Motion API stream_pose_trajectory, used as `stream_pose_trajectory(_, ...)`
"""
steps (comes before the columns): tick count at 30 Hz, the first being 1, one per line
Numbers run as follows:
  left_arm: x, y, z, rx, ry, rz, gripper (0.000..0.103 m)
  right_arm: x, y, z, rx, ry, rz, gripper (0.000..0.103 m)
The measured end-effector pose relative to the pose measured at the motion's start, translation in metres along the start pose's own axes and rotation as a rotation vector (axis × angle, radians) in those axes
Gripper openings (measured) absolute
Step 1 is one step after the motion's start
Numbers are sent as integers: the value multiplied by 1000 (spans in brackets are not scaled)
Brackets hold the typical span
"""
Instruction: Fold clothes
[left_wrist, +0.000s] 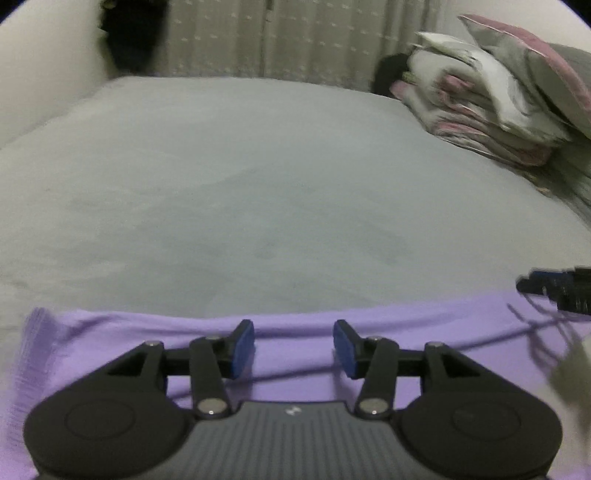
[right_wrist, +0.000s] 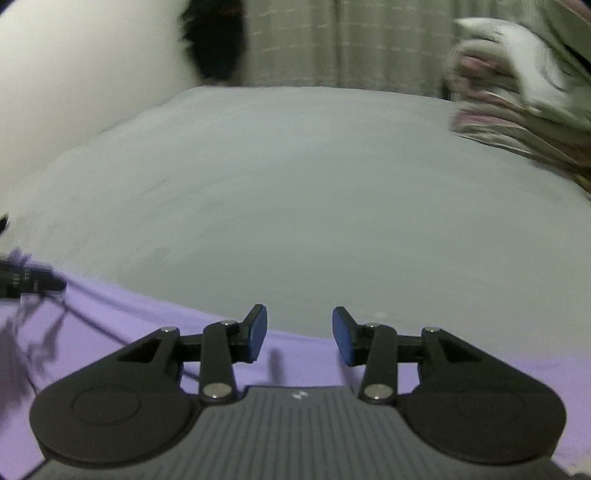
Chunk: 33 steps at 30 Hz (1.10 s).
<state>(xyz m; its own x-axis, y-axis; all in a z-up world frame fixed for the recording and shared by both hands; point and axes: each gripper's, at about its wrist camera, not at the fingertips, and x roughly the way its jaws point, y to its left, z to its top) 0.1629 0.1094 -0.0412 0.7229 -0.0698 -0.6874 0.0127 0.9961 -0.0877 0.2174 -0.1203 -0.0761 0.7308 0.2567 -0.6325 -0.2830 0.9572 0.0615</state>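
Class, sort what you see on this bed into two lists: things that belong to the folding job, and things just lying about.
Belongs to the job:
purple garment
left gripper, open above it
right gripper, open above it

Just lying about:
grey bed sheet
stack of bedding
pillow
curtain

A single lilac garment (left_wrist: 295, 354) is observed spread flat on the grey bed sheet (left_wrist: 258, 184), at the near edge of the bed. Its far hem is seen running roughly straight across the sheet. Shallow creases are noted across the cloth; its full outline is not shown.
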Motion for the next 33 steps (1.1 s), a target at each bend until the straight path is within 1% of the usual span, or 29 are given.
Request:
stream_pose_trajectory(2,1,6,3,-17,-10,39,52,12,5,-5,-22,6,14,44)
stream_pose_trajectory(4,4,10,3,-28,-11,81,52,23,5,-12,-23,13,5,44)
stream_pose_trajectory(7,9,22,5,-37,-15,147,55,24,3,-24,-51,-25,19,46)
stream_pose_trajectory(8,11,23,6,-41,-16,166,55,24,2,-21,-71,-17,23,47)
stream_pose_trajectory(11,10,33,4,-48,-21,212,56,22,-7,-15,-89,-12,-12,47)
stream_pose_trajectory(13,8,35,3,-51,-27,237,58,25,-7,-15,-88,-12,-17,47)
stream_pose_trajectory(14,7,36,2,-53,-29,247,59,26,-6,-15,-87,-11,-20,47)
stream_pose_trajectory(17,2,41,-3,-51,-36,268,60,25,-1,-18,-100,-14,-33,47)
stream_pose_trajectory(21,-3,43,-4,-25,-44,286,63,23,5,-21,-111,-18,-45,48)
stream_pose_trajectory(29,-6,55,-2,-26,-52,315,63,22,7,-22,-119,-24,-56,48)
stream_pose_trajectory(33,-10,66,1,13,-64,355,63,22,6,-23,-120,-27,-55,48)
